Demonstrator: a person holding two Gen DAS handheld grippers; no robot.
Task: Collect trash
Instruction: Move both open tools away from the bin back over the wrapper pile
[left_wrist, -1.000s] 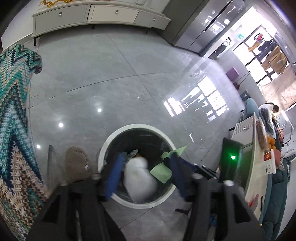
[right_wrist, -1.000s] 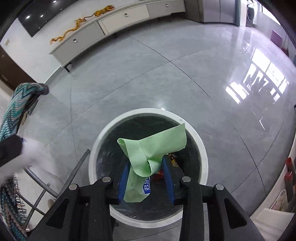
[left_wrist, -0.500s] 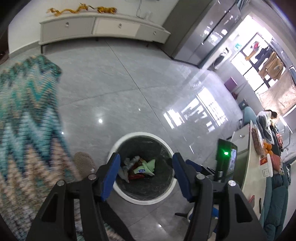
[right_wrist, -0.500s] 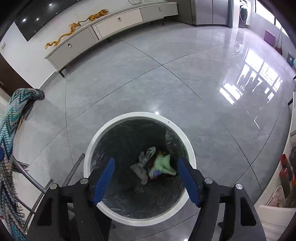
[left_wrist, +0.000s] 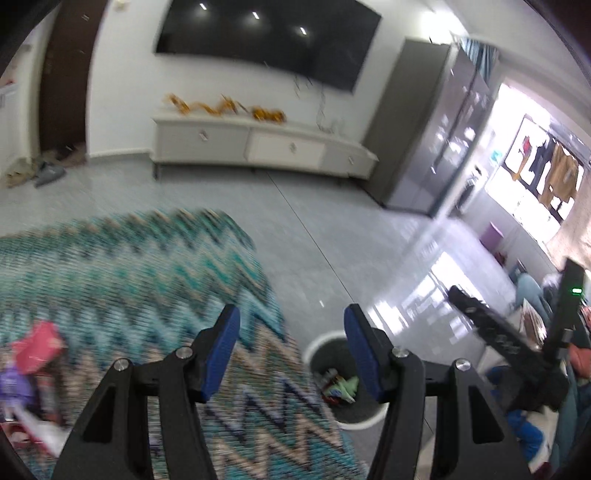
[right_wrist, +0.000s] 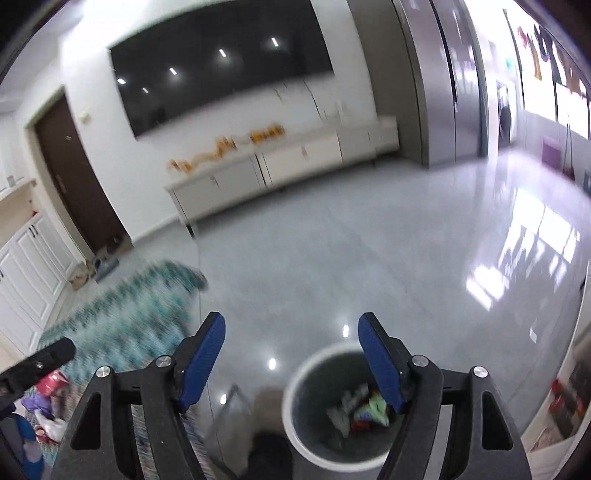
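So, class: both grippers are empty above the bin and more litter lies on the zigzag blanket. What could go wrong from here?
1. Both views are blurred, so aiming at the pink packet on the zigzag blanket may miss.
2. A gripper may pinch the knitted blanket along with the litter and drag it.
3. The left gripper and right gripper work close together over the trash bin and could collide.

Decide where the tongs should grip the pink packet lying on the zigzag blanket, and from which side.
Probably a free edge of the pink packet, from above: it seems to lie flat on the zigzag blanket, so only an edge offers purchase. Blur hides its exact shape.
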